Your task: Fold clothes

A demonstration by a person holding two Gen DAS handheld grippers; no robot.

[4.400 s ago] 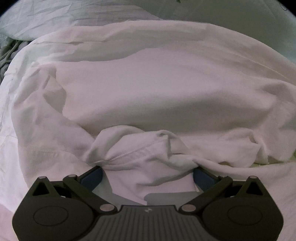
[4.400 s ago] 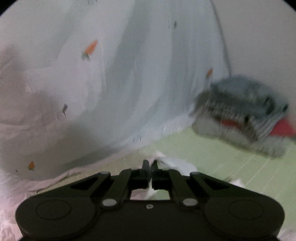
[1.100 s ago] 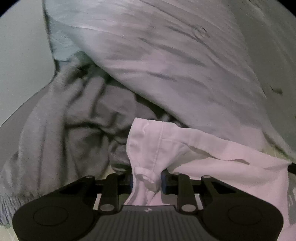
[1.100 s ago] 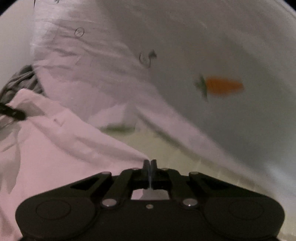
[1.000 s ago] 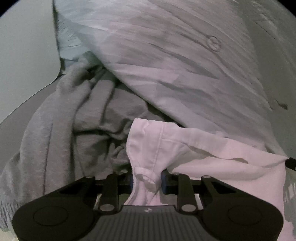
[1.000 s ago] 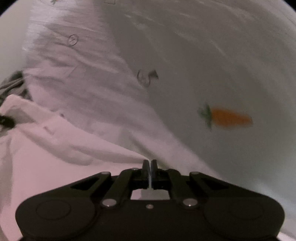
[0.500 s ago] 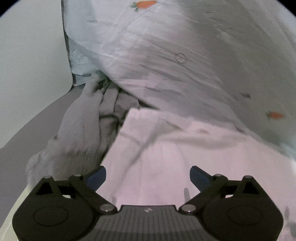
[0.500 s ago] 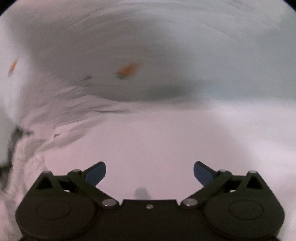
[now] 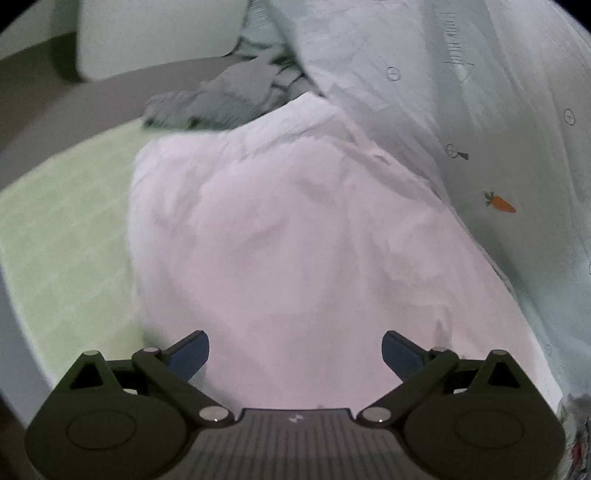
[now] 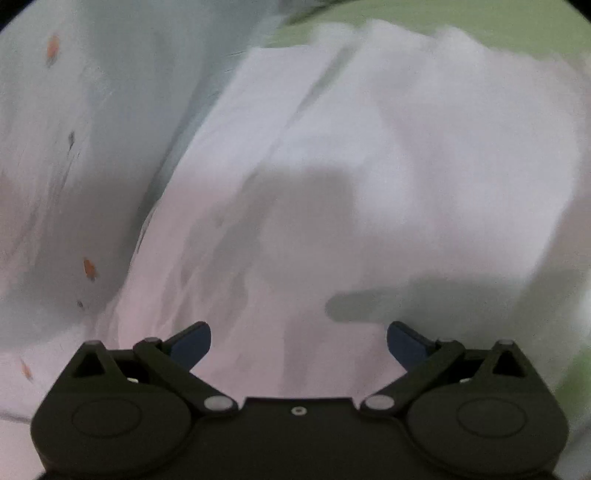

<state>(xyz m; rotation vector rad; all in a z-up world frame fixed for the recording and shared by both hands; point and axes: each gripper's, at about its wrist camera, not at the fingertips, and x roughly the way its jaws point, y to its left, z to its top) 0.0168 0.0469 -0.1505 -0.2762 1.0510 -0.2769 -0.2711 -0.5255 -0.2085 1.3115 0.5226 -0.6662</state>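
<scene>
A white garment [image 9: 295,229] lies folded over on the pale green mat [image 9: 62,229], its far corner reaching the grey clothes. My left gripper [image 9: 295,350] hangs over the garment's near part, jaws wide open, nothing between the blue pads. In the right wrist view the same white garment [image 10: 369,177] fills most of the blurred picture. My right gripper [image 10: 298,341] is above it, open wide and holding nothing. The shadow of a gripper falls on the cloth just ahead of the right fingers.
A heap of grey clothes [image 9: 221,99] lies at the mat's far edge. A pale blue quilt with carrot prints [image 9: 480,129] rises along the right of the left view and along the left side [image 10: 55,166] of the right view. A white wall panel [image 9: 155,33] stands behind.
Both grippers let go of the white garment and opened wide. Both pulled back across it; the right view swung round, so the quilt now lies on its left. The garment now lies flat.
</scene>
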